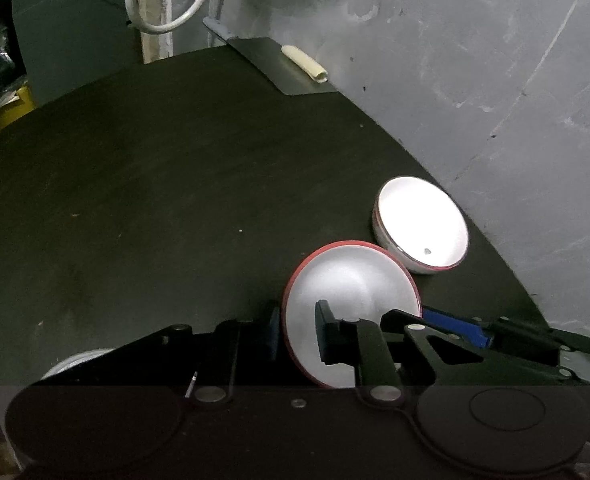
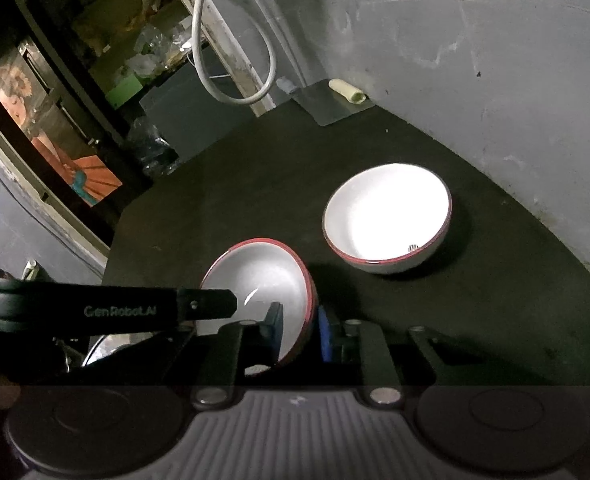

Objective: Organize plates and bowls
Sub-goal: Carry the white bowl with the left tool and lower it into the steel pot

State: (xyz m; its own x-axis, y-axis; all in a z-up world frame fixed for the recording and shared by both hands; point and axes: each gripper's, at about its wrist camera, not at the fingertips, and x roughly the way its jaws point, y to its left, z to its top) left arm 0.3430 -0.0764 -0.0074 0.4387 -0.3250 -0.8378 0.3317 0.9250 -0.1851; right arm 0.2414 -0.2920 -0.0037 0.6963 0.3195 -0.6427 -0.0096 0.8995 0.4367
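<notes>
Bowl [image 1: 347, 292] with a red rim and a white inside stands tilted on its edge, caught from two sides at once. The left gripper [image 1: 299, 332] pinches the rim at the bowl's 8 o'clock, one finger behind the wall and one inside. The right gripper [image 2: 299, 332] pinches the opposite rim, its black pad inside and its blue pad on the outer wall. Whether the bowl rests on the desk [image 1: 135, 200] or hangs just above it I cannot tell.

A second bowl [image 1: 421, 224] of the same kind sits upright on the desk at 1 o'clock from the held one, close to the grey wall [image 1: 495, 80]. The left wrist view makes the two bowls look nearly touching; the right wrist view shows a strip of dark desk between them.

The desk meets the wall along its whole right side, from 12 round to 4 o'clock, so there is little room beyond the second bowl. Toward 9 to 11 o'clock the dark top lies bare and wide. At the far corner, about 12 o'clock, a flat metal sheet [image 1: 279, 68] lies by the wall with a pale roll [image 1: 305, 64] on it, and a white cable [image 1: 167, 0] loops down behind.

Only the left wrist view shows a pale round rim [image 1: 75, 360] at 8 o'clock, half hidden by the gripper's frame. Only the right wrist view shows the desk's left edge, with cluttered shelves [image 2: 135, 52] and a coloured picture [image 2: 55, 132] beyond it at 10 o'clock.
</notes>
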